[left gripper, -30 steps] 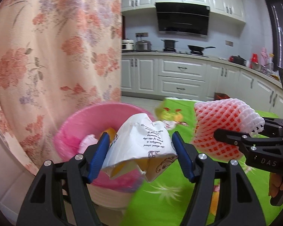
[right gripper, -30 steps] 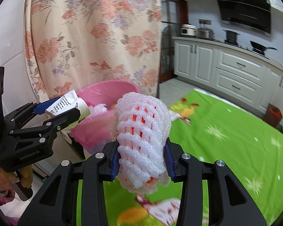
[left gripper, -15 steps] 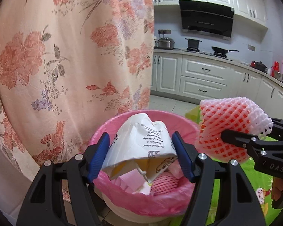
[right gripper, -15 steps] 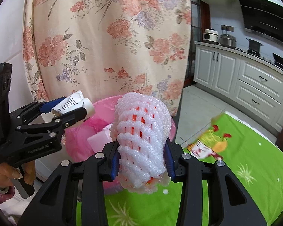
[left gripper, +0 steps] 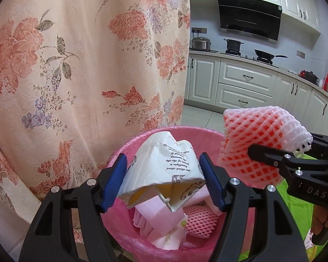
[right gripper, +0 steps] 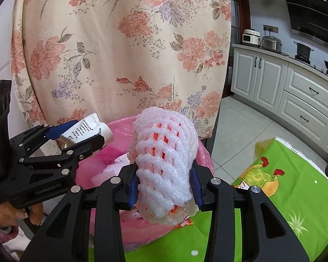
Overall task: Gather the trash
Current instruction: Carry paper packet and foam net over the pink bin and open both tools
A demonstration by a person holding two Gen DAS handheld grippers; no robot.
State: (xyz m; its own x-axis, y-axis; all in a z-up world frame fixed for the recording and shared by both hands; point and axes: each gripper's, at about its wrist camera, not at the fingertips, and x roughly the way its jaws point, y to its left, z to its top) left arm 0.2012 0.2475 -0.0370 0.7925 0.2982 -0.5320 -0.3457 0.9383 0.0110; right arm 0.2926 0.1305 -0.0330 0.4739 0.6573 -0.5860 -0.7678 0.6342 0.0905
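- Two grippers hang over the pink-lined trash bin (left gripper: 129, 222), each with its jaws clamped on a piece of rubbish.
- The left gripper (left gripper: 163, 183) pinches a crumpled paper cup (left gripper: 164, 170) with black script, directly above the bin's opening.
- The right gripper (right gripper: 165, 183) squeezes a white foam fruit net (right gripper: 164, 166) with red inside, just above the bin's near rim.
- Inside the bin lie pink paper (left gripper: 157, 216) and a pink foam net (left gripper: 200, 222).
- A floral curtain (left gripper: 76, 65) hangs behind the bin; a green tablecloth (right gripper: 284, 196) lies beside it.
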